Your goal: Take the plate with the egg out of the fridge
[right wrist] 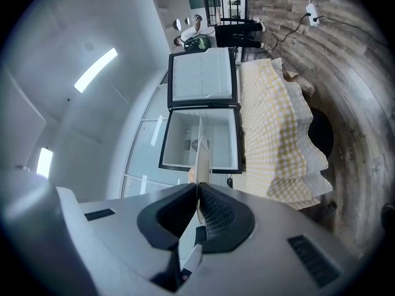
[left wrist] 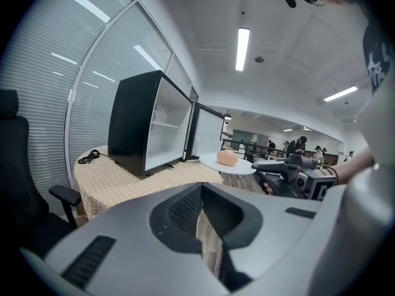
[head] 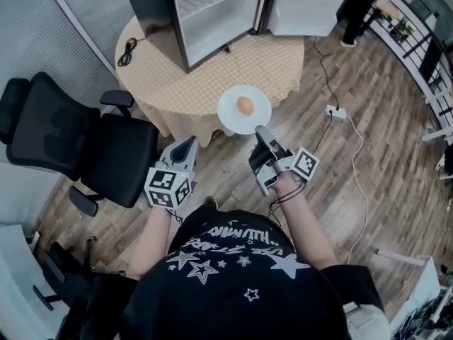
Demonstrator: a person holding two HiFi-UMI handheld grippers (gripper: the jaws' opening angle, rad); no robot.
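A white plate (head: 244,110) carrying a tan egg (head: 245,105) hangs over the near edge of the round table (head: 212,69), outside the small black fridge (head: 205,13). My right gripper (head: 262,130) is shut on the plate's near rim. The right gripper view shows that plate (right wrist: 202,150) edge-on, pinched in my right gripper (right wrist: 198,187), with the empty open fridge (right wrist: 200,137) behind. My left gripper (head: 189,143) hovers lower left of the plate, shut and holding nothing. From my left gripper (left wrist: 200,190) I see the plate (left wrist: 242,165), the egg (left wrist: 227,157) and the fridge (left wrist: 148,128).
The fridge door (head: 304,6) stands swung open to the right. A black cable (head: 127,50) lies on the yellow checked cloth left of the fridge. A black office chair (head: 85,140) stands left of me. A power strip (head: 335,112) and cords lie on the wooden floor.
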